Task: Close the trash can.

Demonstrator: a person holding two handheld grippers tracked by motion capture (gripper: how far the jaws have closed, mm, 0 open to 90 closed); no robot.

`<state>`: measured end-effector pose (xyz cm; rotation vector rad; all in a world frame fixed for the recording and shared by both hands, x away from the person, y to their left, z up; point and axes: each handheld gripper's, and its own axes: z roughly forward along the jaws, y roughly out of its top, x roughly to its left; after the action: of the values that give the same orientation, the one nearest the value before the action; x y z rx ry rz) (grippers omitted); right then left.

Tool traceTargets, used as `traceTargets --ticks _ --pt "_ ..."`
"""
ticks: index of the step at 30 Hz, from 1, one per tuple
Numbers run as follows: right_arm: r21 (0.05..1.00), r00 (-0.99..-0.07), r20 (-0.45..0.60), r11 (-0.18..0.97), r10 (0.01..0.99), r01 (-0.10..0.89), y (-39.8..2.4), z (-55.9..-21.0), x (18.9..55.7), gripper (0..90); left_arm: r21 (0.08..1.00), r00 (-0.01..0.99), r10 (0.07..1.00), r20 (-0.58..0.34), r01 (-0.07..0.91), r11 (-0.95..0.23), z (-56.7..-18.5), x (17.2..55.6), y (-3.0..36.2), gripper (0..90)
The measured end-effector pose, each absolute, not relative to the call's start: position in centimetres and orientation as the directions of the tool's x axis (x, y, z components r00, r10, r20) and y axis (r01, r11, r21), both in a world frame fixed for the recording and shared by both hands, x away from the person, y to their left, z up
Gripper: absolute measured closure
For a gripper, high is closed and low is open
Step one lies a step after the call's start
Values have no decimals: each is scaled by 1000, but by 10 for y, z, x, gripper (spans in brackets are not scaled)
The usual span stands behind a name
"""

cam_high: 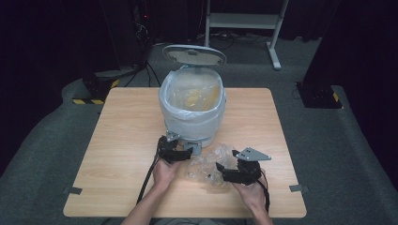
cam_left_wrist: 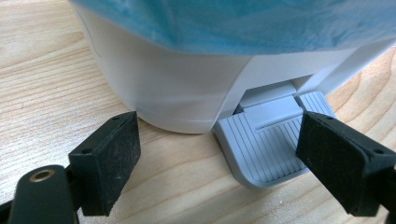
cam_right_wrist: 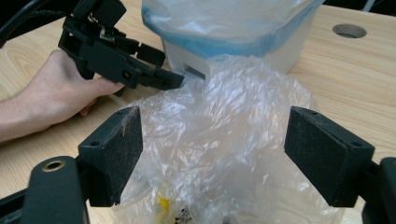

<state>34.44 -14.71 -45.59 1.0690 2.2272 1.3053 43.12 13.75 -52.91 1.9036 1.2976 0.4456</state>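
High view: wooden table (cam_high: pixel 122 140) carrying a white pedal bin (cam_high: pixel 191 110) near the middle, somewhat toward the far edge, lid (cam_high: pixel 194 55) raised, lined with a clear bag folded over the rim. Crumpled clear plastic bag (cam_high: pixel 209 164) lying on the table just in front of the bin, toward the near edge. Left gripper (cam_high: pixel 180 152) at the bin's foot, held by the left hand (cam_high: pixel 163 172). Right gripper (cam_high: pixel 220 174) at the crumpled bag's near-right side, held by the right hand (cam_high: pixel 251 192).

Left gripper view: jaws spread wide, gripping nothing, resting low over the wood. Grey ribbed pedal (cam_left_wrist: pixel 261 144) between them, nearer the right jaw; white bin wall (cam_left_wrist: pixel 173 79) just behind, blue-tinted liner edge above.

Right gripper view: jaws released and wide apart, the crumpled bag (cam_right_wrist: pixel 210 140) bulging between them, whether touching the pads cannot be told. Something small and yellow inside the bag near the bottom. Beyond, left gripper (cam_right_wrist: pixel 175 79) pointing at the bin's base.
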Motion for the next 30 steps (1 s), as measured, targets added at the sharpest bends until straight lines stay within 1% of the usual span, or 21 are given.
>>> traceTargets --ticks 14,19,27,30 --pt "800 -657 63 356 751 483 -141 -483 353 177 756 420 897 -137 629 -179 -529 431 137 137" --pt "767 -651 54 386 757 513 -139 -494 359 180 757 419 897 -138 629 -178 -529 431 137 137" --pt "730 -645 6 437 764 525 -136 -507 364 212 757 419 897 -138 629 -177 -529 431 137 137" --pt "720 -649 0 451 761 528 -135 -510 365 239 757 419 897 -138 629 -178 -529 431 137 137"
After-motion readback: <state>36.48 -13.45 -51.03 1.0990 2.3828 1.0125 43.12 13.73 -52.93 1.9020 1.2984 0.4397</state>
